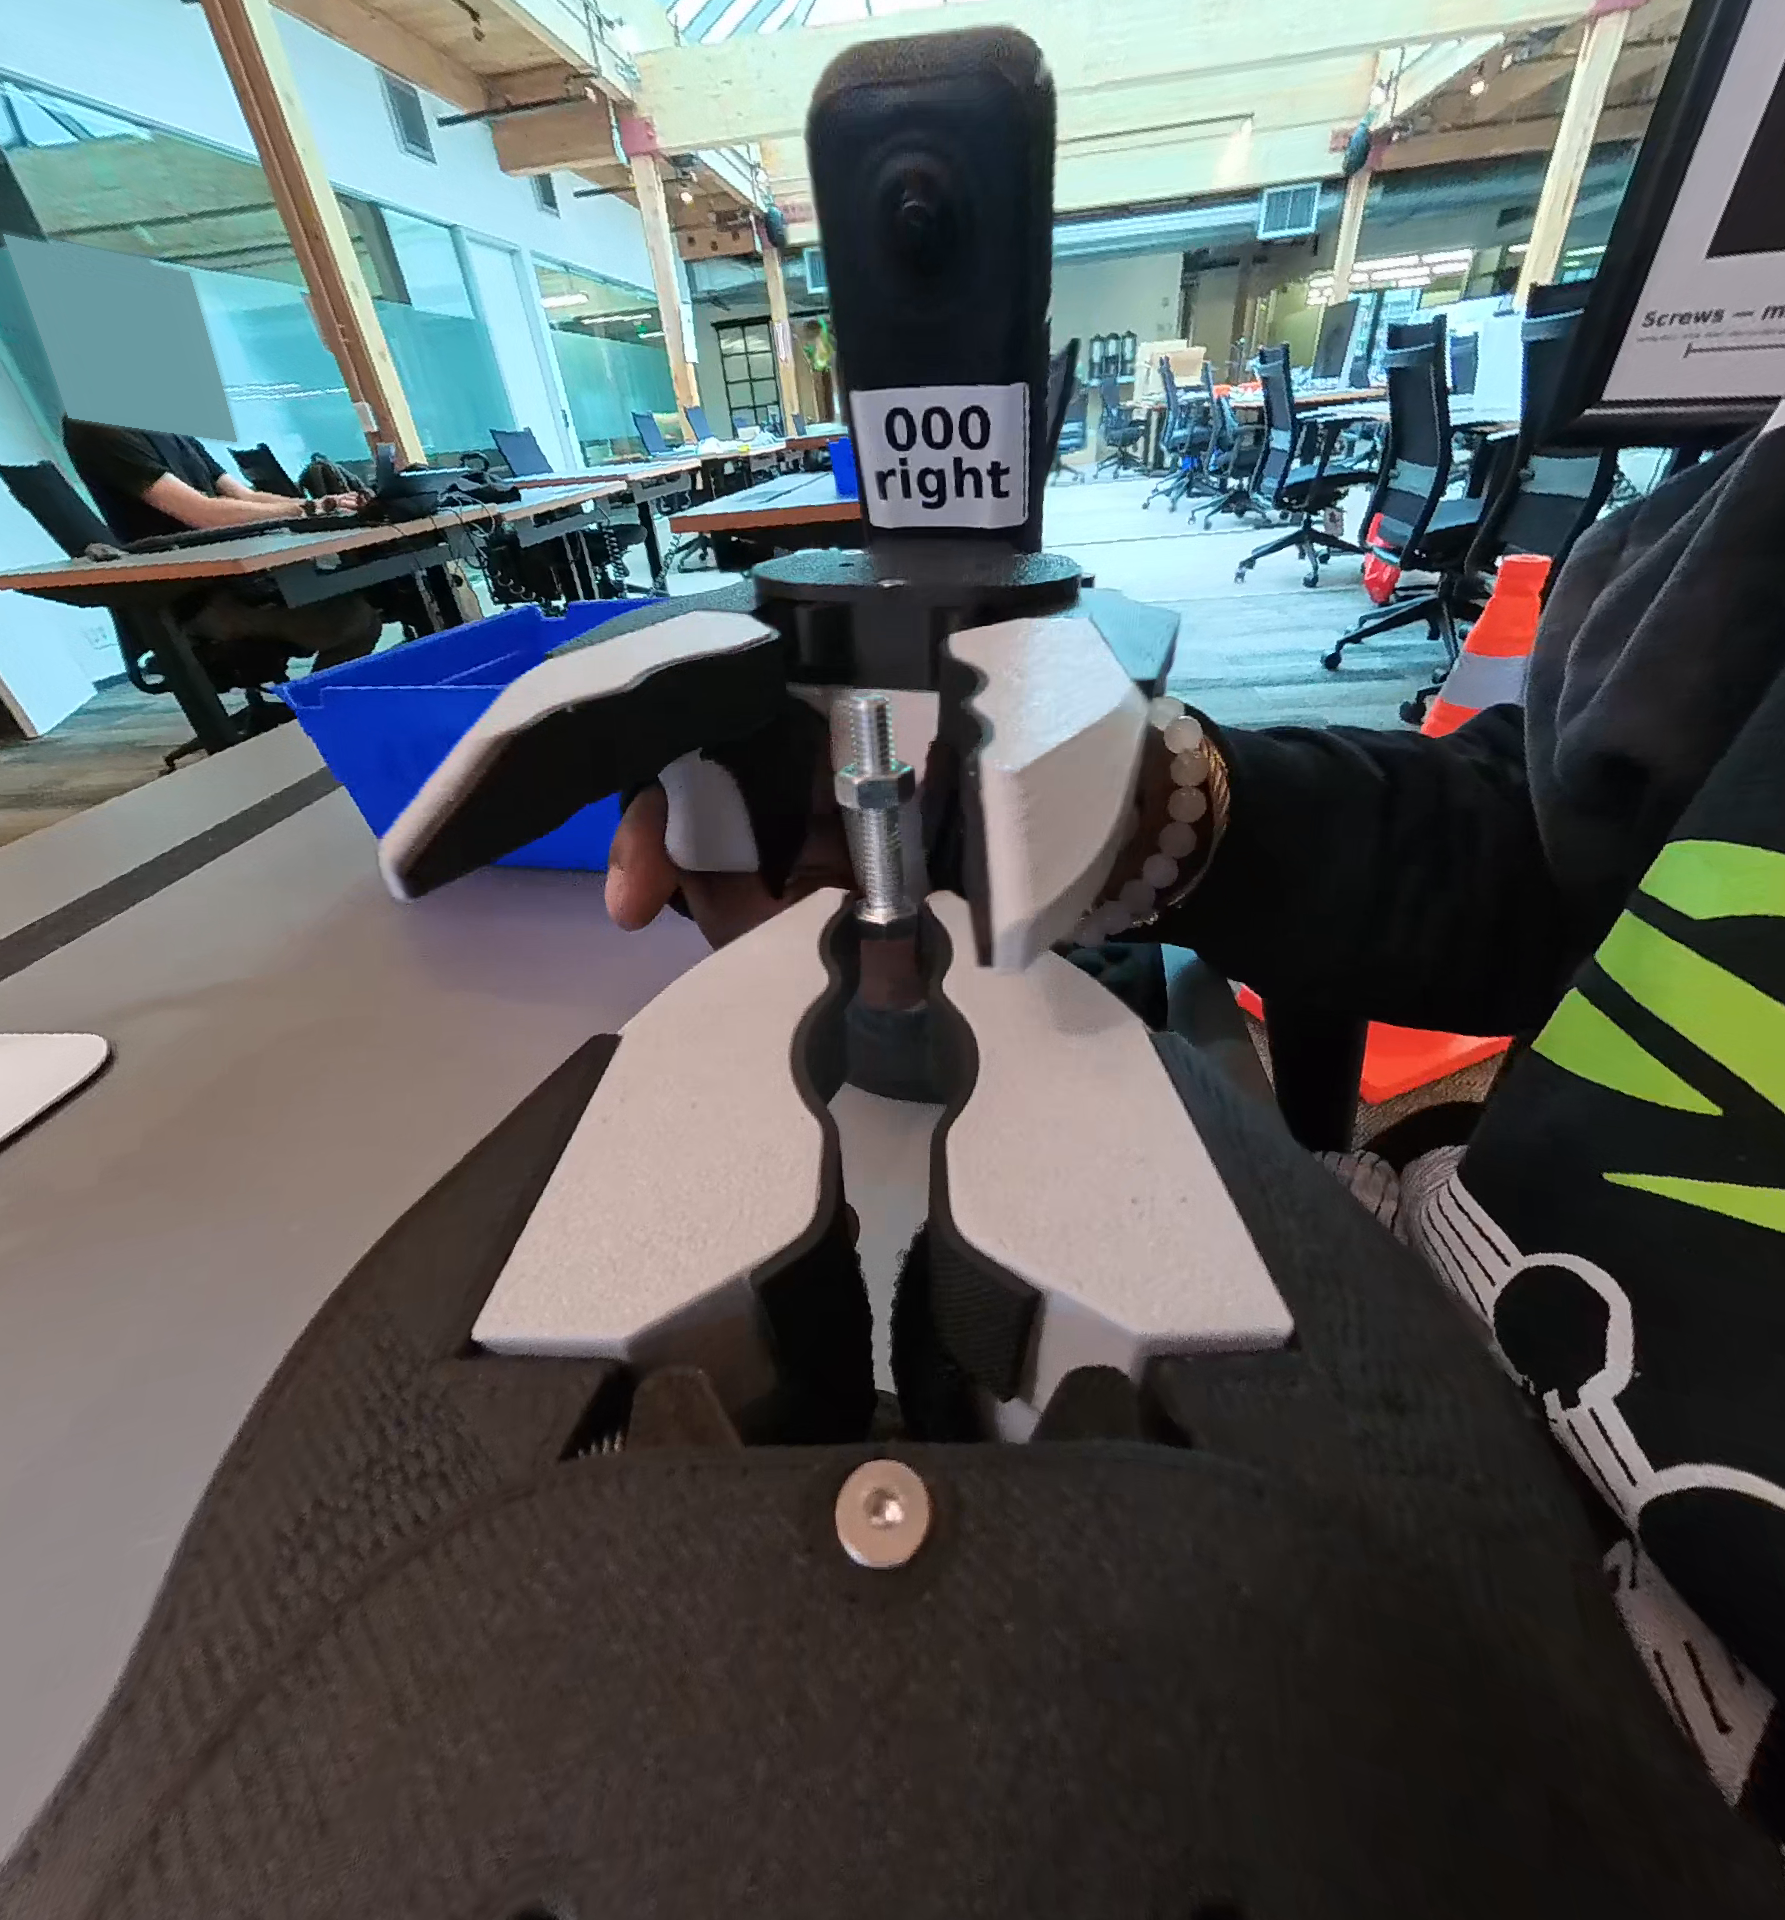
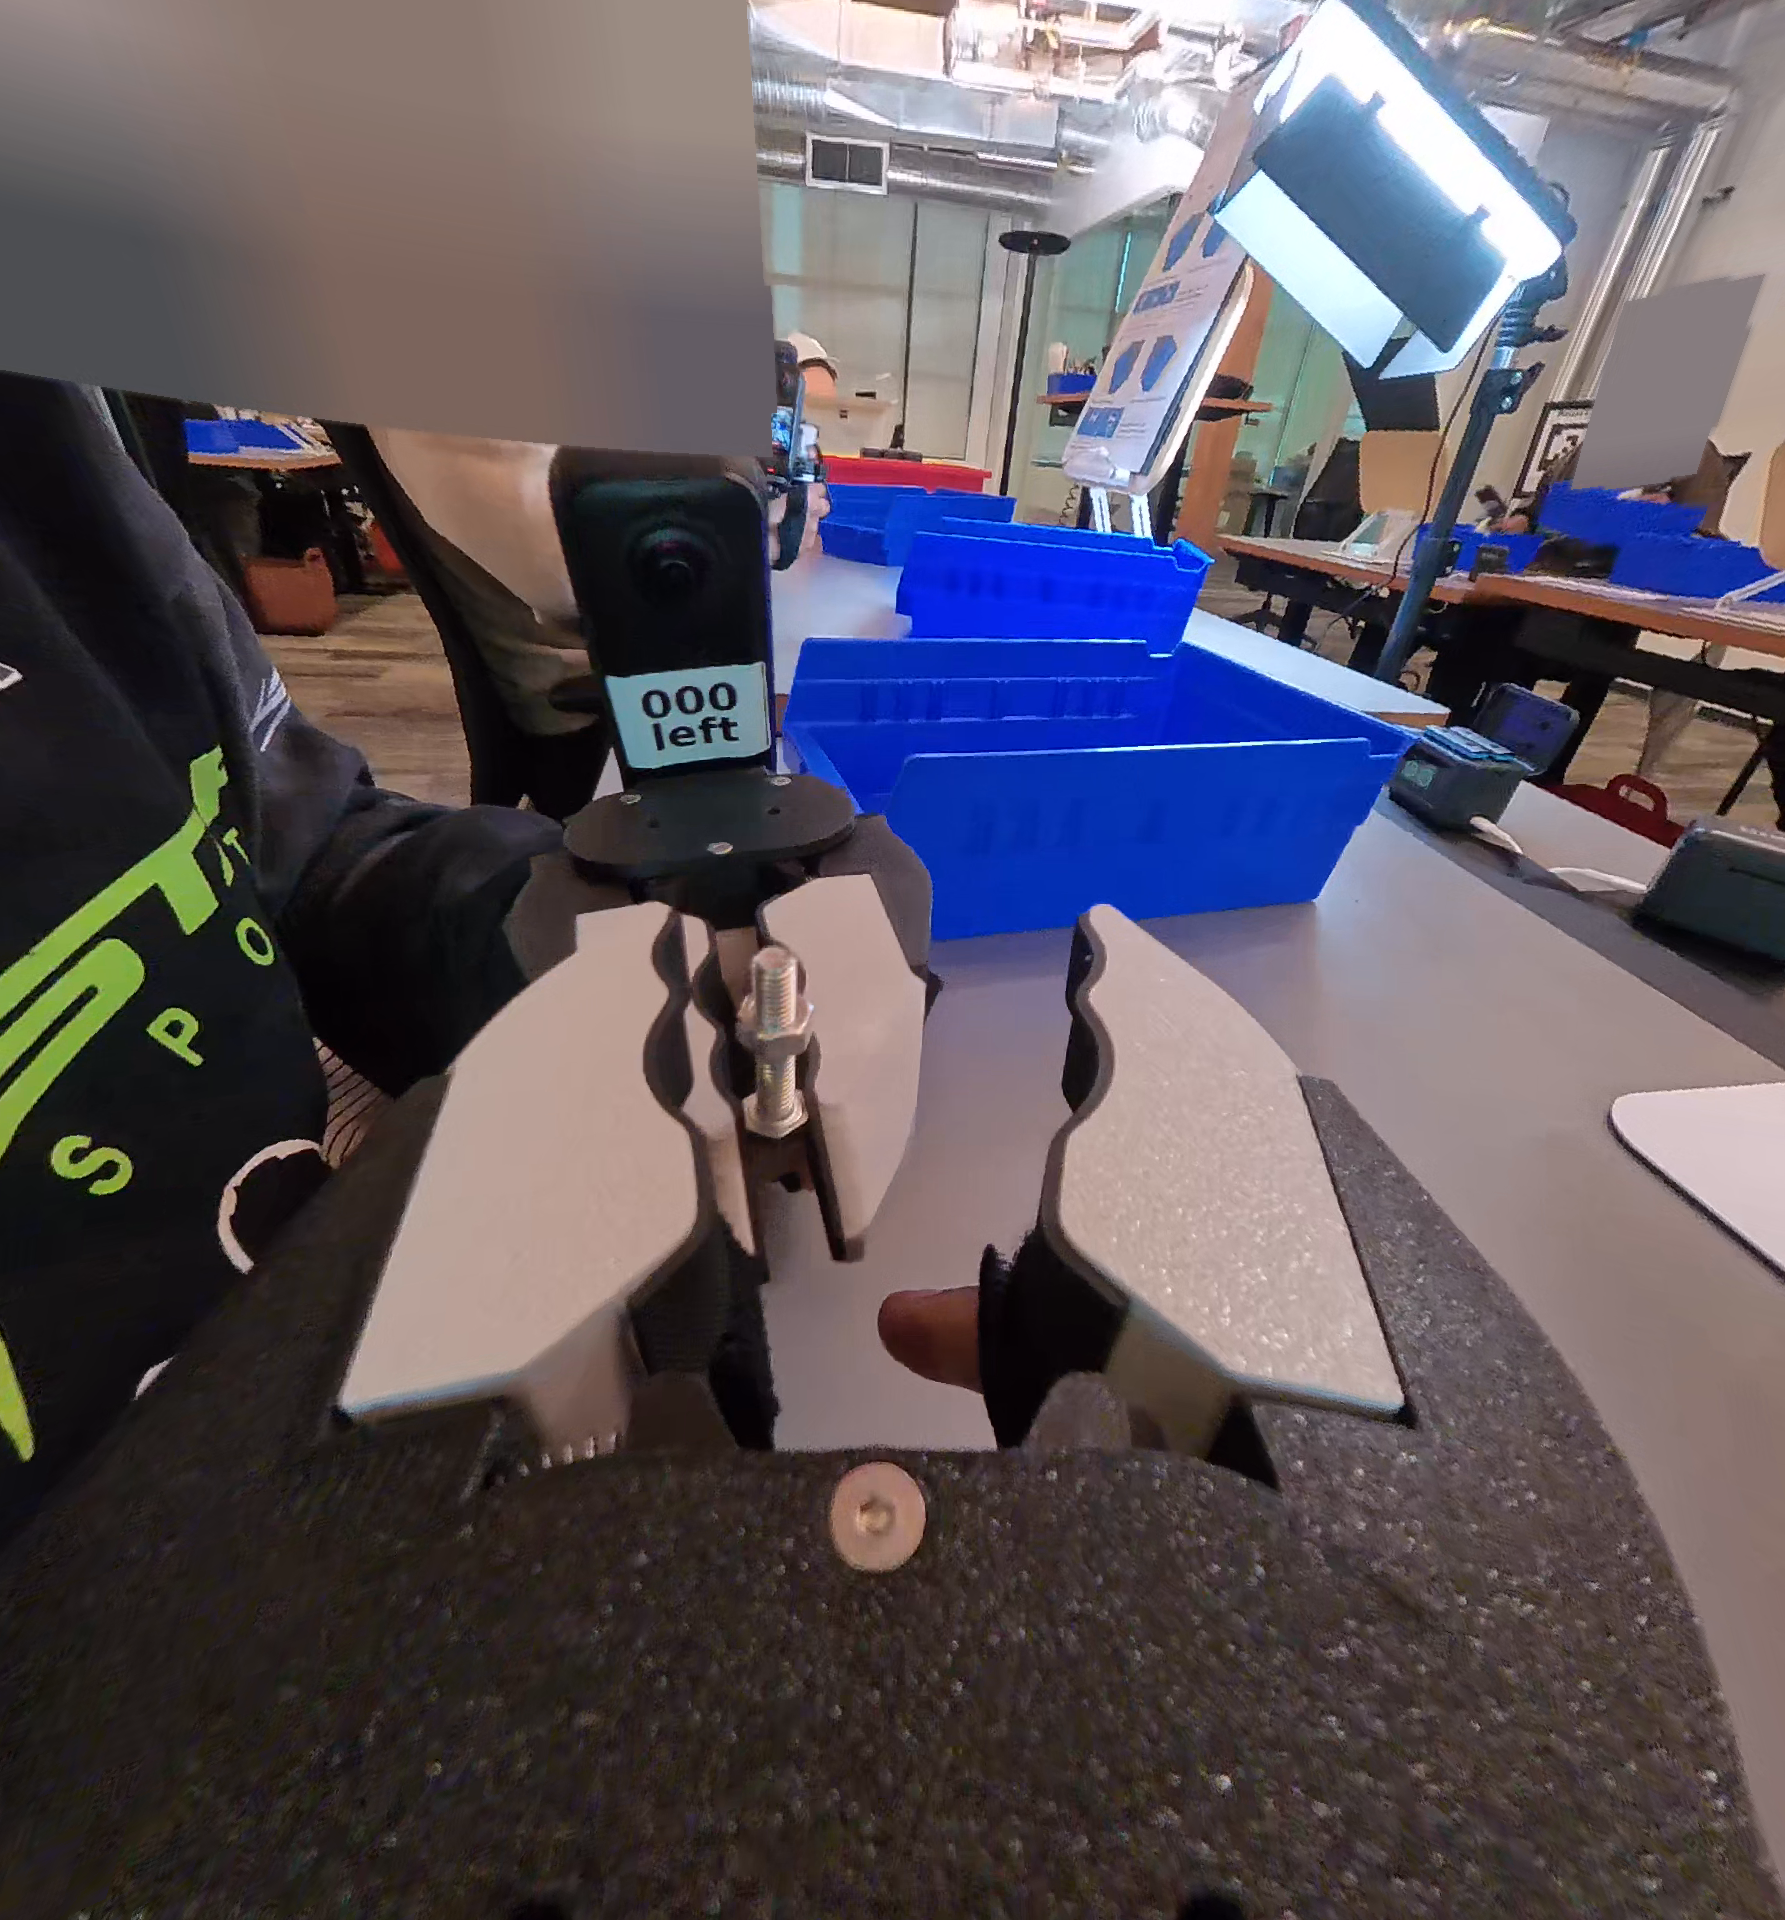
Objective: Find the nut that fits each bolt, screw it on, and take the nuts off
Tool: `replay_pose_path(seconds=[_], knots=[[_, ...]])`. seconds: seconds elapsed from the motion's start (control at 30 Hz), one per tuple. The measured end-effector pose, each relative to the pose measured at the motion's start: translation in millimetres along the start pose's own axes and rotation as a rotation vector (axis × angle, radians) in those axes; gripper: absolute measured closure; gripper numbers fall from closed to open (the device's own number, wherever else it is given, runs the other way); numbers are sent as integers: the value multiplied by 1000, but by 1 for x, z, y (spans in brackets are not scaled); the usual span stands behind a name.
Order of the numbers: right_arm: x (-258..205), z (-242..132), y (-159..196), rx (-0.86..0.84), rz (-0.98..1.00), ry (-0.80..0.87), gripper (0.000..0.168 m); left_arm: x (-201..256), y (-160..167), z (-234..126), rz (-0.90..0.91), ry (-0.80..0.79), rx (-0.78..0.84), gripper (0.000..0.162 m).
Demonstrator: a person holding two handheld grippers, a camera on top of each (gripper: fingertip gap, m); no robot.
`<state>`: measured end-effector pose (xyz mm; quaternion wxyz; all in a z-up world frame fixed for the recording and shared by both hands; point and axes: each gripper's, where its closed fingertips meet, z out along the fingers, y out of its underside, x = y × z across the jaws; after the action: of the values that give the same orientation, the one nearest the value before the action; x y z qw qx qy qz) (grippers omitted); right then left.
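Left gripper point(image 1: 883, 935) is closed on the lower end of the bolt point(image 1: 874, 821), holding it upright with the threaded end pointing up; the head is hidden in the dark notch between the pads. Right gripper point(image 2: 898, 1049) stands wide open around the bolt, its fingers point(image 2: 1179, 1132) clear of the metal on both sides and gripping nothing. The nut point(image 1: 874, 781) sits partway down the thread, with bare thread above and below it. A blue bin point(image 2: 1106, 790) stands behind on the grey table point(image 2: 1439, 1351).

Procedure for the step in hand (judged to be turning the nut; which direction cannot be told):

1. Keep the left grip firm so the bolt cannot spin.
2. Bring the right pads level with the nut, not the thread.
3. Close on two opposite flats.
4. Turn in short arcs about the bolt axis, release, re-grip.
5. Avoid side load, which may tilt the bolt.
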<state>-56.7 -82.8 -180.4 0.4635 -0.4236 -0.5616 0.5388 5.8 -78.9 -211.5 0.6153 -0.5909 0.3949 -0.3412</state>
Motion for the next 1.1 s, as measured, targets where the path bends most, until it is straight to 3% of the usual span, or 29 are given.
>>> replay_pose_path(seconds=[0.5, 0.77, 1.1], knots=[[10, -20, -11, 68, -1, 6, 105, 0, -13, -8, -47, 31, 84, 152], [16, -37, -20, 128, -18, 12, 126, -1, -14, -9, -50, 28, 91, 152], [0, -11, -9, 72, -18, -34, 102, 1, -5, -3, -30, 19, 36, 152]])
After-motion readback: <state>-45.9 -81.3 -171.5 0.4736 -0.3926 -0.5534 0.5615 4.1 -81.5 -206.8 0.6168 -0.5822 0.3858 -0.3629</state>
